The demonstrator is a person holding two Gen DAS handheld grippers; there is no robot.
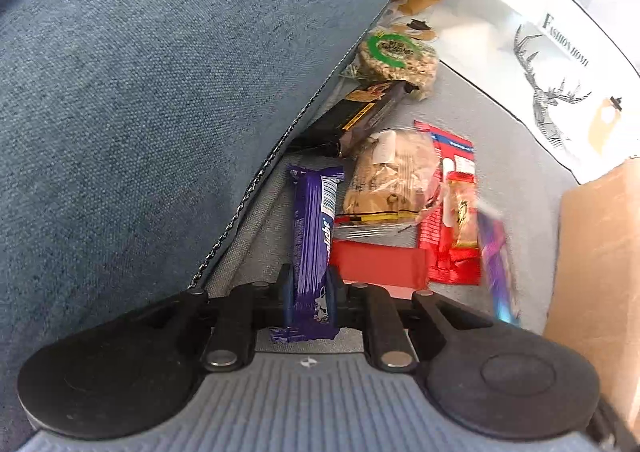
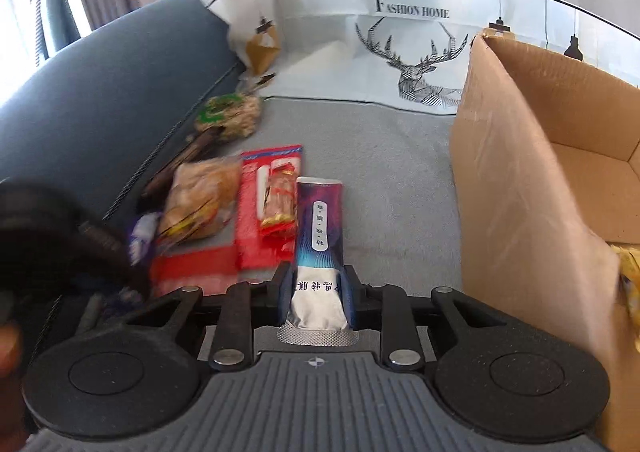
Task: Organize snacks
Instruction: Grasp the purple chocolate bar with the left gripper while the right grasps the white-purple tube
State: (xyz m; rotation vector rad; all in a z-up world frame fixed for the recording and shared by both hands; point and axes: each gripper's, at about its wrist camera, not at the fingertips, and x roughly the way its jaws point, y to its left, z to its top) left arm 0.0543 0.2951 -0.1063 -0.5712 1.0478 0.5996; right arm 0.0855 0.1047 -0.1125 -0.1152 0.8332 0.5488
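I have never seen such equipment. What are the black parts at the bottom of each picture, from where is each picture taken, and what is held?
These are no robot arms: a person carries one two-finger gripper in each hand, and a camera on each looks along its fingers. The black parts are the gripper's own mechanism. The left gripper is shut on a purple chocolate bar. The right gripper is shut on a blue and purple packet. On the grey sofa seat lie more snacks: a red packet, a clear bag of biscuits and a round rice cake. A cardboard box stands open on the right.
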